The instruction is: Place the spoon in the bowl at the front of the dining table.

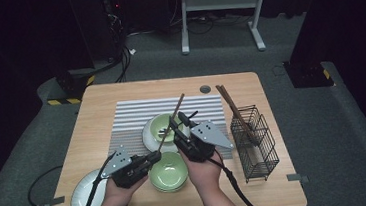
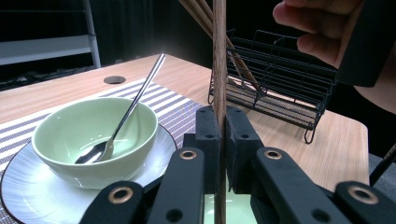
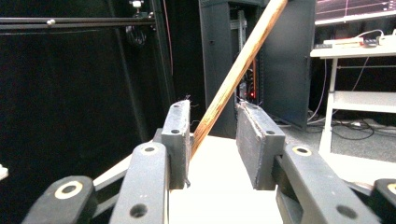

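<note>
At a wooden table [image 1: 100,97], a person works with a gripper in each hand. From the high view, the left gripper [image 1: 154,156] points toward the centre of the table and clamps the lower end of a single wooden chopstick [image 1: 171,121], which slants up and away over a green bowl [image 1: 165,122] standing on a white plate [image 1: 149,136]. The right gripper [image 1: 181,119] sits just above that bowl, beside the stick's upper part.

The left gripper view adds what the high view cannot resolve: the two black jaws are pressed together on the chopstick [image 2: 219,84], which rises upright between them, and a metal spoon [image 2: 126,116] leans inside the bowl [image 2: 93,135]. Behind stand the wire rack [image 2: 280,88] and further chopsticks [image 2: 205,18] leaning in it.

The right gripper view shows its jaws standing apart, the chopstick [image 3: 238,70] passing slantwise through the gap and lying against the left-hand pad, clear of the other. A second green bowl [image 1: 167,172] and another plate [image 1: 86,197] lie near the person's hands.
</note>
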`<state>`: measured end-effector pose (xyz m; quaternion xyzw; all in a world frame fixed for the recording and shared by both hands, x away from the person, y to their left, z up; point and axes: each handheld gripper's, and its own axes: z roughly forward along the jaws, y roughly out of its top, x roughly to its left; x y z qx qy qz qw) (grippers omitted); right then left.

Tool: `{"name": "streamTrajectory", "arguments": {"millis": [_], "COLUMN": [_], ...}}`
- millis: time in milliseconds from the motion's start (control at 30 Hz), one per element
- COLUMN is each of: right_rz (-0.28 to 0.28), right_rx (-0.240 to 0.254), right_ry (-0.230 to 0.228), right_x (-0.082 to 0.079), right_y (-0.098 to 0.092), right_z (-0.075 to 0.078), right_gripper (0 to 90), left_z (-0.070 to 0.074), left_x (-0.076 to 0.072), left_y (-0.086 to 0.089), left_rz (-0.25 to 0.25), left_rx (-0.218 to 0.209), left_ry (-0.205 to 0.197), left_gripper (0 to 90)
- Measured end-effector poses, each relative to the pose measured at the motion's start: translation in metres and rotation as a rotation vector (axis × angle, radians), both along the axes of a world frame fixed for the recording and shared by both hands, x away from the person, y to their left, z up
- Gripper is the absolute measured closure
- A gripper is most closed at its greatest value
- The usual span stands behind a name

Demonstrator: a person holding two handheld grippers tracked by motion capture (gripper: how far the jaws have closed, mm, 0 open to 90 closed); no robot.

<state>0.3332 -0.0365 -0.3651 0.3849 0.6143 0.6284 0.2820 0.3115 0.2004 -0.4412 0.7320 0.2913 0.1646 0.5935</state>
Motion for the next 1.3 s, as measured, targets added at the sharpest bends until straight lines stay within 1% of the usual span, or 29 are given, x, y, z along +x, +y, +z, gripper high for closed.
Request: {"name": "streamTrajectory", "arguments": {"millis": [133, 267, 333, 500, 600, 833, 933, 1100, 1167, 1267, 1300], "right_rz": [-0.006, -0.010, -0.007, -0.008, -0.008, -0.008, -0.007, -0.004, -0.011, -0.012, -0.013], "right_rx": [0.004, 0.000, -0.001, -0.007, 0.006, -0.013, -0.021, -0.028, -0.037, -0.046, -0.048], "right_ry": [0.004, 0.021, 0.033, 0.036, 0.041, 0.028, 0.018, 0.022, 0.020, 0.021, 0.025], "right_x": [0.001, 0.004, 0.004, 0.004, 0.005, 0.003, 0.002, 0.003, 0.003, 0.005, 0.005], "right_y": [-0.003, -0.005, -0.005, -0.007, -0.007, -0.004, -0.003, -0.002, -0.002, -0.001, -0.001], "right_z": [-0.004, -0.008, -0.010, -0.013, -0.014, -0.011, -0.010, -0.008, -0.008, -0.009, -0.009], "right_gripper": [63.5, 62.3, 61.2, 59.3, 57.7, 55.4, 55.1, 55.0, 55.7, 55.9, 56.0], "left_z": [0.000, -0.001, -0.002, -0.002, -0.002, -0.003, -0.005, -0.004, -0.004, -0.002, -0.001], "left_x": [-0.001, 0.000, -0.001, -0.002, -0.003, -0.002, -0.001, 0.000, -0.001, -0.003, -0.003], "left_y": [0.001, 0.003, 0.003, 0.004, 0.004, 0.005, 0.006, 0.008, 0.008, 0.010, 0.011], "left_rz": [0.000, -0.003, -0.003, -0.006, -0.006, 0.002, 0.010, 0.013, 0.015, 0.013, 0.012], "left_rx": [0.002, -0.008, -0.008, -0.009, -0.011, -0.005, -0.006, -0.009, -0.011, -0.027, -0.026], "left_ry": [0.002, 0.024, 0.023, 0.020, 0.020, 0.024, 0.037, 0.033, 0.030, 0.026, 0.024], "left_gripper": [84.7, 84.5, 84.5, 84.5, 84.5, 84.6, 84.6, 84.6, 84.6, 84.6, 84.6]}}
